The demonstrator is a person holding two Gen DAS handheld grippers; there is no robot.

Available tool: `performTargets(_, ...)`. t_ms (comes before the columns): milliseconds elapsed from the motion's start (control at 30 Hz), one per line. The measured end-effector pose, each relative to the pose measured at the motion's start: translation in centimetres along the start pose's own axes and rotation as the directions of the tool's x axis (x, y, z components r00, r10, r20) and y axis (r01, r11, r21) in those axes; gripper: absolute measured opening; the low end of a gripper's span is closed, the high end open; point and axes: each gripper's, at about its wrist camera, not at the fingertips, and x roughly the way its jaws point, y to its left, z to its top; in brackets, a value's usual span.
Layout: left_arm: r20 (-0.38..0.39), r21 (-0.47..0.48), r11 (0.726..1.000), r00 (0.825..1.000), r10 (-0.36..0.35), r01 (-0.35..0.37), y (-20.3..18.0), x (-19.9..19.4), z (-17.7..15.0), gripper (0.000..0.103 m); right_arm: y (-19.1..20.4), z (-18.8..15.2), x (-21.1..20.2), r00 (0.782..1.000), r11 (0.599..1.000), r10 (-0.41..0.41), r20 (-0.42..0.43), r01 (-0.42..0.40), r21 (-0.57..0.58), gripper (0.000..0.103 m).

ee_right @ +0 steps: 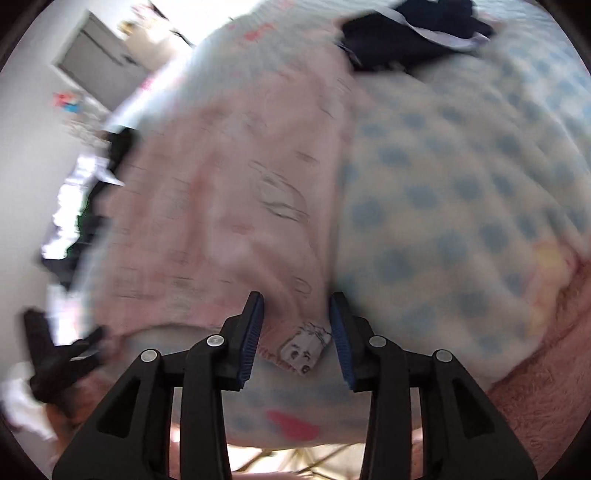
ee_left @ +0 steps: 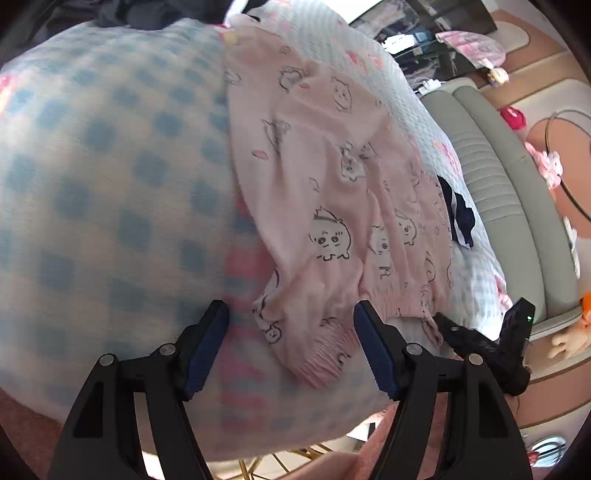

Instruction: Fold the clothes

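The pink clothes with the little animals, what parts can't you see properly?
- Pink garment, right wrist view: motion blur smears its prints.
- Left wrist view: the garment's far end is cut off at the top edge.
- Dark garment: mostly hidden behind the pink one.

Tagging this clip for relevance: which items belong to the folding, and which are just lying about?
Folding:
pink printed garment
left gripper
right gripper

Lying about:
blue checked blanket
dark navy garment
grey sofa
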Motion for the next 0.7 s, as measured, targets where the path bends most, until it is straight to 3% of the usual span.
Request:
performTargets(67, 0.025, -0.005, 0.998, 0.997, -0.068, 0.068, 0.4, -1.0, 0.3, 0.071, 0.5, 0.0, 0.6, 1.000, 0.999, -0.031, 0.007, 0.031, -0.009, 0.039)
performTargets(167, 0.066, -0.062, 0.985, 0.985, -0.158, 0.162, 1.7, -1.9, 0.8, 0.071, 1.3, -0.1, 1.4, 0.997, 0.997, -0.077, 0.018, 0.077, -0.022, 0.060)
performTargets(200, 0.062, -0.079, 0.984, 0.986, -0.153, 0.158, 1.9, -1.5, 0.9, 0.071, 1.6, -0.1, 1.7, 0.996, 0.995, -0.092, 0.022, 0.093, -0.026, 0.064)
performTargets(267, 0.020, -0.094, 0.990, 0.994, -0.105, 0.106, 2.3, -0.2, 0.9, 0.067, 1.8, -0.4, 2.1, 0.999, 0.999, -0.046, -0.006, 0.045, -0.023, 0.066)
performTargets(300, 0.011, -0.090, 0.993, 0.997, -0.073, 0.074, 2.3, 0.2, 0.7, 0.054, 1.9, -0.6, 2.3, 1.000, 1.000, -0.013, -0.023, 0.013, -0.020, 0.066)
performTargets(333, 0.016, -0.074, 0.996, 0.999, -0.049, 0.050, 2.1, 0.2, 0.6, 0.035, 2.0, -0.8, 2.5, 0.999, 1.000, 0.020, -0.041, -0.020, -0.016, 0.066)
performTargets(367, 0.024, -0.057, 0.997, 0.999, -0.041, 0.042, 1.8, 0.0, 0.5, 0.026, 2.1, -1.0, 2.6, 0.997, 0.999, 0.052, -0.058, -0.053, -0.012, 0.054)
performTargets(400, 0.032, -0.040, 0.999, 0.999, -0.033, 0.034, 1.4, -0.3, 0.5, 0.012, 2.2, -1.1, 2.8, 0.994, 0.996, 0.085, -0.075, -0.086, -0.007, 0.029)
performTargets(500, 0.125, -0.044, 0.994, 0.988, -0.095, 0.101, 1.3, -3.1, 0.5, 0.009, 3.1, -1.4, 1.5, 0.981, 0.983, 0.178, -0.071, -0.180, -0.023, 0.017)
performTargets(600, 0.193, -0.034, 0.991, 0.974, -0.122, 0.130, 1.6, -5.9, 1.3, 0.009, 3.4, -0.4, -0.8, 0.983, 0.983, 0.183, -0.014, -0.183, -0.031, 0.017)
performTargets(700, 0.155, -0.055, 0.991, 0.982, -0.111, 0.121, 2.5, -5.2, 2.0, 0.010, 1.6, -0.7, -0.1, 0.993, 0.992, 0.113, -0.017, -0.112, 0.051, 0.029)
